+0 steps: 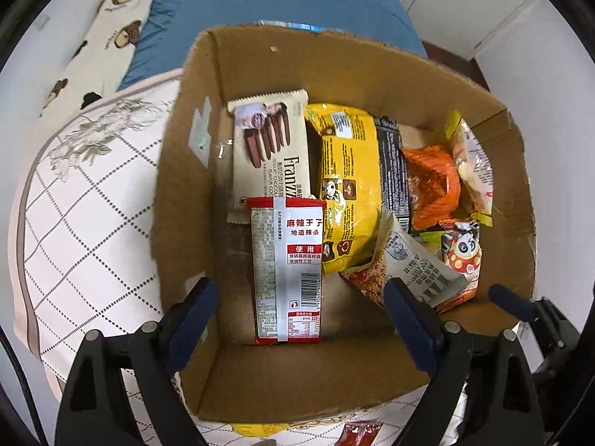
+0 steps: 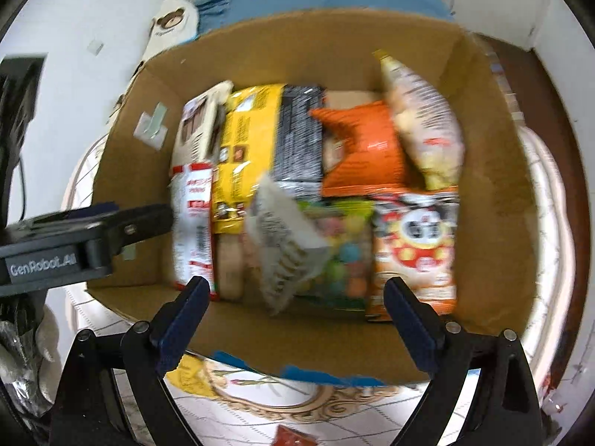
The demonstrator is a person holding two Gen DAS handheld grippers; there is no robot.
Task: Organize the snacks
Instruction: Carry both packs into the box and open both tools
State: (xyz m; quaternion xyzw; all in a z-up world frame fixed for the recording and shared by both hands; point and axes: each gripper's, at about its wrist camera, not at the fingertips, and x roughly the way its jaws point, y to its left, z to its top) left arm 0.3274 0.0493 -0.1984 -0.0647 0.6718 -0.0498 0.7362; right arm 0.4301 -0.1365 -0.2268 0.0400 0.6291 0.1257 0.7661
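One cardboard box [image 1: 372, 70] on a quilt [image 1: 89, 223], packs lying inside: one red-white strip pack [image 1: 286, 271], one cream biscuit pack [image 1: 269, 152], one yellow bag [image 1: 347, 186], one orange bag [image 1: 433, 186], one panda pack [image 1: 461, 256]. Two grippers above the box — left gripper [image 1: 299, 319] and right gripper [image 2: 297, 316] — both spread wide, nothing between the fingers.

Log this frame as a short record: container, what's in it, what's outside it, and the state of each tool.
container: cardboard box on a patterned quilt
contents: red-white packet, biscuit pack, yellow bag, black pack, orange bag, panda pack, grey sachet
outside: small red packet on the quilt near the box
left tool: open, empty, above the box
right tool: open, empty, above the box
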